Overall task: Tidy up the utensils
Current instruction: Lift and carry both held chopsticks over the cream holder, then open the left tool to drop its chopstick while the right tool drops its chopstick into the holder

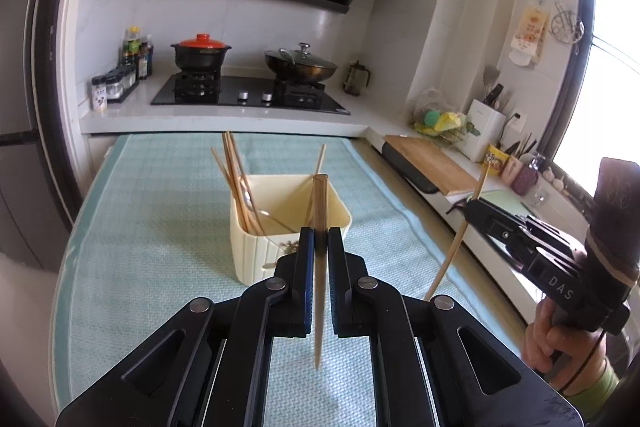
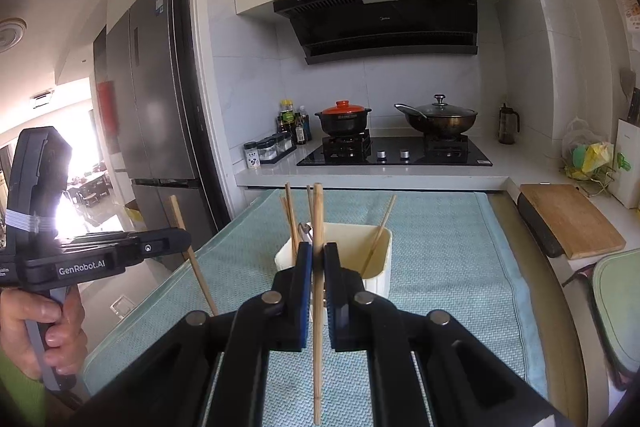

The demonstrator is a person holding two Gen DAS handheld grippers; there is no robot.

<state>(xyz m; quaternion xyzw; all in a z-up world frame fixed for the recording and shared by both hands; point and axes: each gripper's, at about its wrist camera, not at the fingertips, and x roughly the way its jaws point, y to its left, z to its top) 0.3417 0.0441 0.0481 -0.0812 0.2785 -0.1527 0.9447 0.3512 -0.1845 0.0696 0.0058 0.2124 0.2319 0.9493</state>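
We hold one chopstick in each gripper, both raised above the table, which is covered by a light green cloth.

Left gripper: clenched on a wooden chopstick. The stick stands nearly upright between the pads, its thick end above the fingertips and its thin end hanging down below the jaws. From the right wrist view the same gripper shows side-on at the left edge, our hand around its handle, the stick crossing it at a slant.

Right gripper: clenched on a second chopstick, also close to upright, with a long length hanging below the jaws. In the left wrist view this gripper is off to the right, our other hand on its handle, stick slanted through the tips.

The cream utensil holder stands on the cloth ahead of both grippers, well apart from the held sticks. It has two compartments. The left one holds a bundle of chopsticks leaning left, plus what looks like a metal spoon. The right one holds a single chopstick leaning right.

Behind the table: a stove with a red-lidded pot and a lidded wok. A wooden cutting board lies to the right.
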